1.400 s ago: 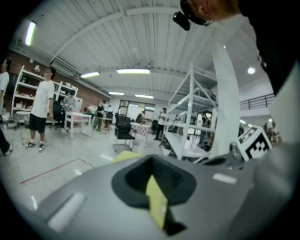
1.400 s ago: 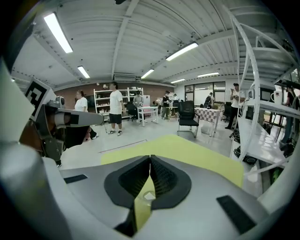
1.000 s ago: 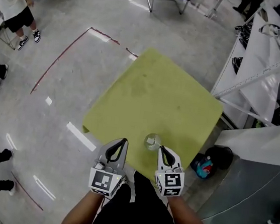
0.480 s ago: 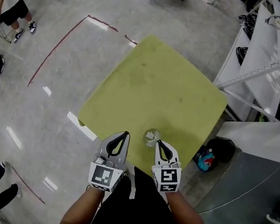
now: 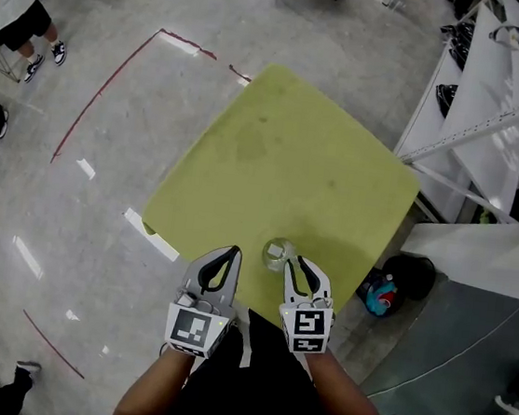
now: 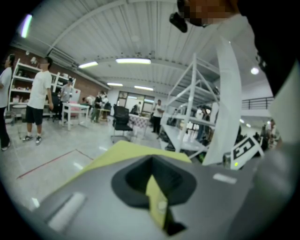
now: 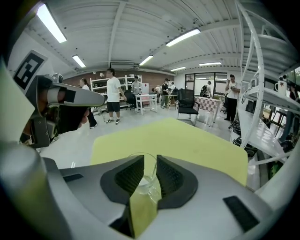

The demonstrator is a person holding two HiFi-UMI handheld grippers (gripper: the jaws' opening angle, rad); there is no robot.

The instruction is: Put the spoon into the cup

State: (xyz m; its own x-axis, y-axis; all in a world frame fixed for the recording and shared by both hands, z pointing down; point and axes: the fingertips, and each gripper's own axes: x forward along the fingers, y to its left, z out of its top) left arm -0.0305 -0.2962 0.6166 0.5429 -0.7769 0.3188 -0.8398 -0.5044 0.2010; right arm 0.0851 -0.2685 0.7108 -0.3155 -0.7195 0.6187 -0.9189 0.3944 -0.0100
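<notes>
Glass cup on green table, just beyond right tongs

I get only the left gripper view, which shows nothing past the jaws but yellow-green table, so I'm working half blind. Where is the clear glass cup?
Observer: The clear glass cup stands near the near edge of the yellow-green square table, between the left gripper and the right gripper, and closer to the right one.
Operator: Does the right gripper have it?
Observer: No. Its jaws are narrowly apart with nothing between them. The cup shows through the gap, beyond the tips.
Operator: Is anything inside the cup?
Observer: The right gripper view shows a thin slanted shape inside it, too faint to name.
</notes>
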